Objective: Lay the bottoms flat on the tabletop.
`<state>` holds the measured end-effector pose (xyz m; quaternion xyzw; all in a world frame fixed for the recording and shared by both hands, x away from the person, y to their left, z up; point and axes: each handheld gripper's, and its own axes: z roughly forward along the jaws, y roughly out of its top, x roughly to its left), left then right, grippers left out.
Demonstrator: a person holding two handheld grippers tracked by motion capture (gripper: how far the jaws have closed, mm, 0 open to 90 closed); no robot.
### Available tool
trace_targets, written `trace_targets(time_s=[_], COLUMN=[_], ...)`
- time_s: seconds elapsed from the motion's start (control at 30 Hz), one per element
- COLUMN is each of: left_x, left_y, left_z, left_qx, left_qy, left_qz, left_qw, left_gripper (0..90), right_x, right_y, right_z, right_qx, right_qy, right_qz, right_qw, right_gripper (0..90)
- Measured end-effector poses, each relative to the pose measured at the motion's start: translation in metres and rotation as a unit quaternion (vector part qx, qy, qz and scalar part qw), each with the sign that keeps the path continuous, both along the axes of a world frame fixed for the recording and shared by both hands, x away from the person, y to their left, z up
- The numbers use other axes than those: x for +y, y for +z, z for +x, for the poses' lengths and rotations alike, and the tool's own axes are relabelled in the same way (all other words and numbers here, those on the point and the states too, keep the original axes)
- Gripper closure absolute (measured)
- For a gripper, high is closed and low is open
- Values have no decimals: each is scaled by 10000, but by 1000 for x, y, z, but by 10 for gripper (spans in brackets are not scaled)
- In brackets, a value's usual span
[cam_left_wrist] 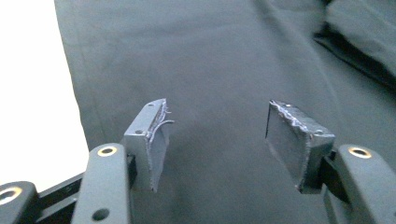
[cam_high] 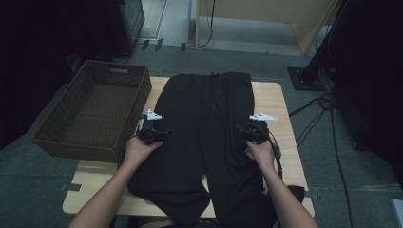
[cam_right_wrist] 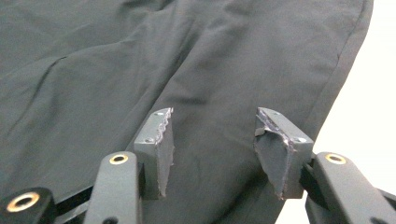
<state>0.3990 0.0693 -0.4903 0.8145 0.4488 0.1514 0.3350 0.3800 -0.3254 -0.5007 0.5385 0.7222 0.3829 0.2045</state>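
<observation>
A pair of black trousers (cam_high: 204, 123) lies flat along the wooden table (cam_high: 274, 102), waistband at the far end, legs toward the person. My left gripper (cam_high: 153, 134) hovers over the trousers' left edge; its own view shows the dark fabric (cam_left_wrist: 219, 70) under jaws (cam_left_wrist: 217, 140) that stand apart with nothing between them. My right gripper (cam_high: 254, 131) is over the trousers' right edge. In the right gripper view its jaws (cam_right_wrist: 212, 149) are apart above the cloth (cam_right_wrist: 187, 60), gripping nothing. The pads of both grippers look worn.
A brown wicker basket (cam_high: 95, 109) stands at the table's left side, empty inside. Black cables (cam_high: 323, 114) trail over the grey floor to the right. A dark stand base (cam_high: 306, 78) sits at the far right. The trouser legs hang over the near table edge.
</observation>
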Motion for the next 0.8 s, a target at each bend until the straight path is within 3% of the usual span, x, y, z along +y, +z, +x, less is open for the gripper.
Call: trace_targets(time_s=[0.13, 0.23, 0.33, 0.43, 0.53, 0.67, 0.73, 0.8], left_x=[-1, -3, -6, -5, -4, -6, -8, -8], left_y=[-7, -14, -15, -15, -15, -15, -14, -13], left_z=[6, 9, 7, 7, 4, -3, -8, -14], left_qx=[40, 196, 43, 28, -21, -33, -2, 172], left_qy=[88, 118, 88, 137, 78, -147, -259, -357], left_qz=[84, 185, 367, 341, 289, 316, 368, 234], left_qw=[9999, 9996, 9993, 9993, 9995, 9994, 9990, 9989], left_gripper=[388, 391, 407, 507, 667, 885, 900, 900], right_x=[5, 9, 13, 14, 14, 11, 9, 5], right_y=[-5, -9, -12, -16, -19, -19, -18, -17], right_z=[10, 15, 17, 19, 18, 16, 13, 10], right_qx=[15, 45, 29, 60, 89, 64, 59, 108], right_qy=[-80, -100, -120, -103, -105, -63, -20, 13], right_qz=[-99, -190, -296, -385, -413, -452, -463, -507], right_qw=[9999, 9998, 9995, 9992, 9991, 9989, 9989, 9987], right_gripper=[469, 469, 469, 471, 486, 620, 715, 831])
